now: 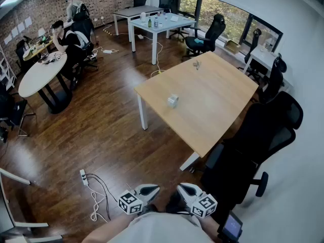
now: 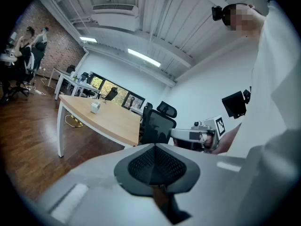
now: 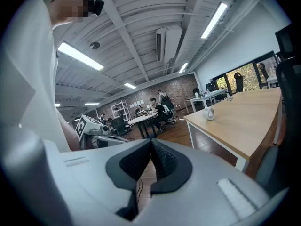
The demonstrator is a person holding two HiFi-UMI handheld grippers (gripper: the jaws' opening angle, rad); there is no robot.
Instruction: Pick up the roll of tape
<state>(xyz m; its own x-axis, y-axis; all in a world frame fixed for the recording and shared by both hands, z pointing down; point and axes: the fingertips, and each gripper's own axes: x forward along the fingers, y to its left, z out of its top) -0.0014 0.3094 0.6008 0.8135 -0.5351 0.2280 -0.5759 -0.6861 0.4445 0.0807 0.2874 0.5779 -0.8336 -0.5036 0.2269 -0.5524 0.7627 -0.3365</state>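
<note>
The roll of tape (image 1: 173, 100) is small and pale, and it lies alone near the middle of a light wooden table (image 1: 217, 110). Both grippers are held low against my body, well short of the table. The left gripper (image 1: 148, 190) and the right gripper (image 1: 187, 190) sit side by side, each with its pads pressed together and nothing between them. In the left gripper view the tape (image 2: 95, 107) is far off on the tabletop beyond the shut left gripper (image 2: 154, 147). In the right gripper view the tape (image 3: 210, 113) lies to the right of the shut right gripper (image 3: 151, 142).
A black office chair (image 1: 260, 133) stands at the table's near right side. A power strip with white cables (image 1: 86, 178) lies on the wooden floor to my left. People sit at a round white table (image 1: 35, 75) far left. A small object (image 1: 196, 64) rests at the table's far end.
</note>
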